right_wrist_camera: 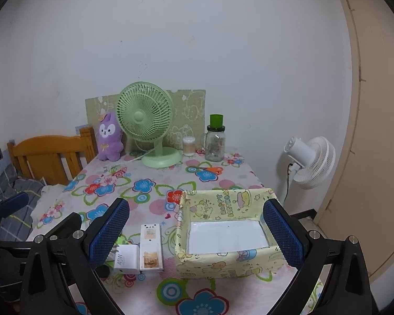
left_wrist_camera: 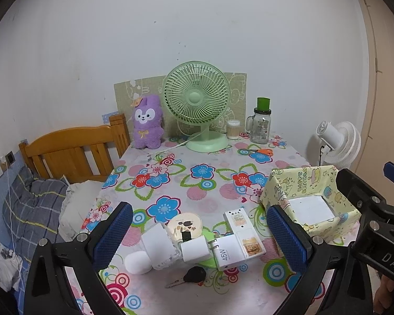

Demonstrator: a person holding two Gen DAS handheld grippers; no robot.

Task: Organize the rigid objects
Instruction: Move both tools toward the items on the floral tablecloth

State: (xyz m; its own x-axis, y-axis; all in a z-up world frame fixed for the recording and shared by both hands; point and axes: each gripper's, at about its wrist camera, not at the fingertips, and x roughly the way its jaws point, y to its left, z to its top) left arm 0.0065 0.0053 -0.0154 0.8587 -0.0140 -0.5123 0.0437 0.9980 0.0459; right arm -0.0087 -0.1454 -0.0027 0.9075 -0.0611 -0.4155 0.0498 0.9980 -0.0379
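Blue-padded left gripper (left_wrist_camera: 199, 232): jaws wide apart, holding nothing, above the near clutter.
Clutter, left view: white handheld fan (left_wrist_camera: 155, 249), round tin (left_wrist_camera: 185, 227), small plug (left_wrist_camera: 195, 249), 45W charger (left_wrist_camera: 227, 253), remote (left_wrist_camera: 245, 232), all bunched and touching on the floral cloth (left_wrist_camera: 170, 181); key (left_wrist_camera: 189, 277) just in front.
Box (left_wrist_camera: 311, 204): yellow cartoon paper, open top, white floor, right of the remote.
Far edge: green fan (left_wrist_camera: 197, 105), purple plush (left_wrist_camera: 147, 122), jar (left_wrist_camera: 261, 124), scissors (left_wrist_camera: 258, 151).
Right gripper (right_wrist_camera: 197, 236): jaws spread, nothing held, astride the box (right_wrist_camera: 223, 262).
Right view, left of box: remote (right_wrist_camera: 151, 246) touching charger (right_wrist_camera: 127, 258).
Floor: white stand fan (right_wrist_camera: 310, 162).
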